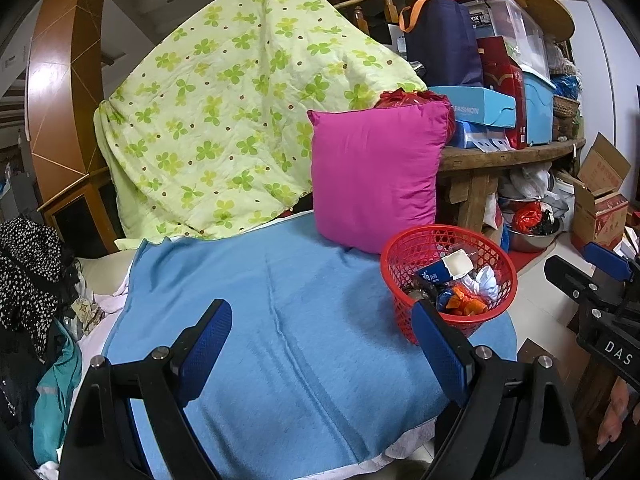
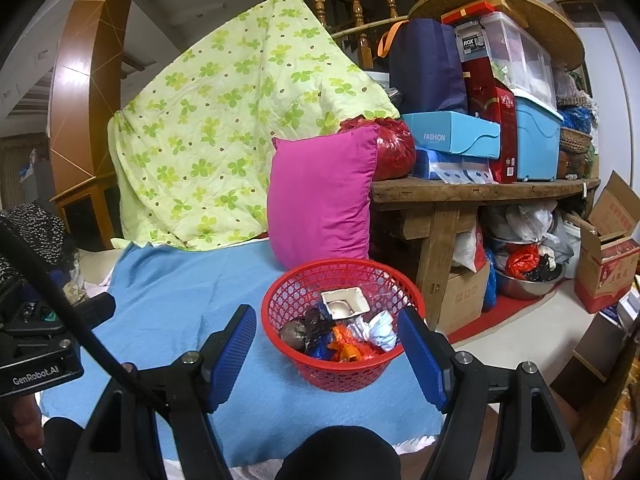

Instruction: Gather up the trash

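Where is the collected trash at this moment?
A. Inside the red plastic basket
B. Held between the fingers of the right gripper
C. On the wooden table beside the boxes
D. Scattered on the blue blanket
A: the wrappers and the small white carton lie inside the red plastic basket, which stands on the blue blanket in front of the pink pillow; both grippers are open and hold nothing.

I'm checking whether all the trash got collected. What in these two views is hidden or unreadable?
- Lower layer of the red plastic mesh basket: both views, covered by the white carton and wrappers above.
- Blue blanket's near edge: both views, blocked by the open left gripper and right gripper.
- Behind the magenta square pillow: hidden by the pillow itself.
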{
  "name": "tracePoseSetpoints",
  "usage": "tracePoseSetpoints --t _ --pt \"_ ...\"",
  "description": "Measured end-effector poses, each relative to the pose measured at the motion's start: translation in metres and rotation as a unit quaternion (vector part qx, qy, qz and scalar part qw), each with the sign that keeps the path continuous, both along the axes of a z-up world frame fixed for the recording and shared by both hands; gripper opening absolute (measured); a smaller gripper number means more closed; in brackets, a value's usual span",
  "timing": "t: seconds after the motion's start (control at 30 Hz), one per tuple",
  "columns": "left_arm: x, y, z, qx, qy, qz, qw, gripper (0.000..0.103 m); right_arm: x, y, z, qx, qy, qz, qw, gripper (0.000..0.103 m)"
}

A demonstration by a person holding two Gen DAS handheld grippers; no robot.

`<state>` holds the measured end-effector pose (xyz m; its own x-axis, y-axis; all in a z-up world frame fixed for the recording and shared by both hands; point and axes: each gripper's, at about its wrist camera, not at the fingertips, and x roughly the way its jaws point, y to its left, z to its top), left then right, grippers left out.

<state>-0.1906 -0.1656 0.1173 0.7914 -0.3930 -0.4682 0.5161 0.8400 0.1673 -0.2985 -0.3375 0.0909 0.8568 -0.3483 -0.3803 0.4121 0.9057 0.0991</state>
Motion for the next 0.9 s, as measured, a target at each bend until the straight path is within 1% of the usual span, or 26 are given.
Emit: tracePoseSetpoints --t 0.23,0.57,0.9 --pt "0.014 -0.017 -0.003 0.008 0.006 -0.003 0.9999 0.091 0.011 -0.014 0.002 0.002 0.000 -0.007 1.000 0.076" --pt "0.029 -0.039 -0.010 0.022 0.013 -0.014 0.9996 0.091 0.024 -0.027 -0.010 0.011 0.011 -0.009 1.000 0.076" --pt "0.045 -0.048 -0.018 0.019 0.027 -0.023 0.9992 0.091 0.044 -0.028 -0.015 0.006 0.023 -0.008 1.000 0.076"
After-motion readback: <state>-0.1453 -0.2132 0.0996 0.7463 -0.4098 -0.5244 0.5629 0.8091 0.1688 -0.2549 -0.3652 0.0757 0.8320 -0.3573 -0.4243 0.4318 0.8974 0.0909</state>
